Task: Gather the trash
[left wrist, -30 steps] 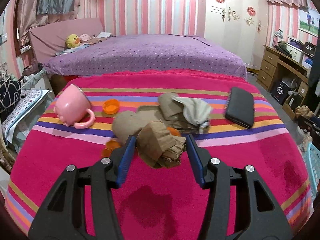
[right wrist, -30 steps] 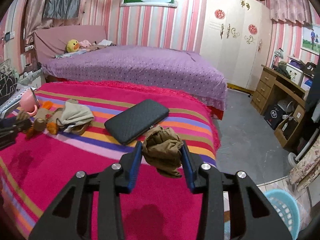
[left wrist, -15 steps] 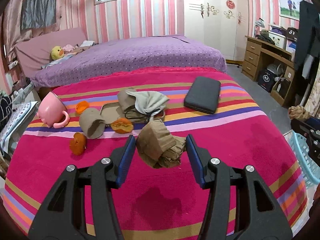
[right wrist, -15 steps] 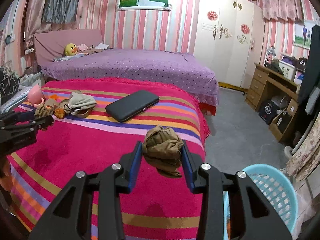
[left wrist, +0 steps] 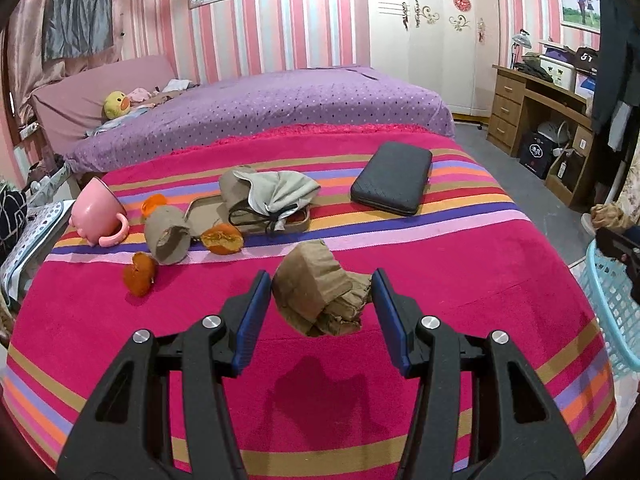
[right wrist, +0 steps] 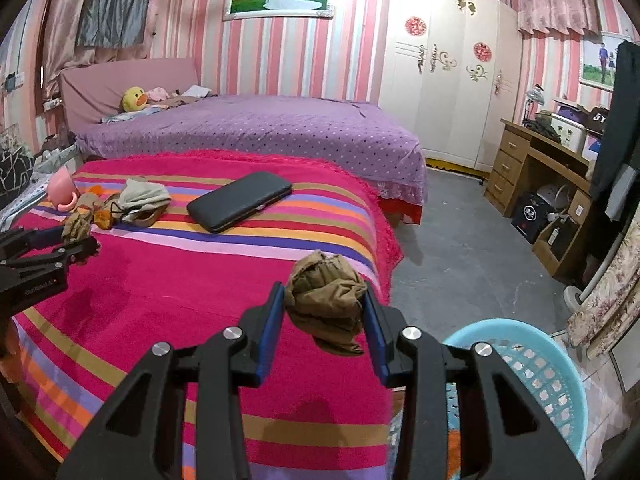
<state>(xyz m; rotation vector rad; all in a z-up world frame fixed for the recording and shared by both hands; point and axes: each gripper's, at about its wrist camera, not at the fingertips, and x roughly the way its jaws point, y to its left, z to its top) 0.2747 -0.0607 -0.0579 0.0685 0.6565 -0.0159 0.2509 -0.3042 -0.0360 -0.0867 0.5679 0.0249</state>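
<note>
Two grippers each pinch crumpled brown paper: left gripper (left wrist: 318,300), right gripper (right wrist: 324,314); blue laundry basket (right wrist: 536,364) is cut off beyond the bed's corner.

Cup (left wrist: 98,213) at the spread's (left wrist: 460,288) left, wallet (left wrist: 392,178) right, peels (left wrist: 222,239) between, basket (right wrist: 532,364) beside the bed.

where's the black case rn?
Black case lies flat on the striped blanket, right of the grey cloth pouch in the left wrist view; neither gripper touches it.
</note>
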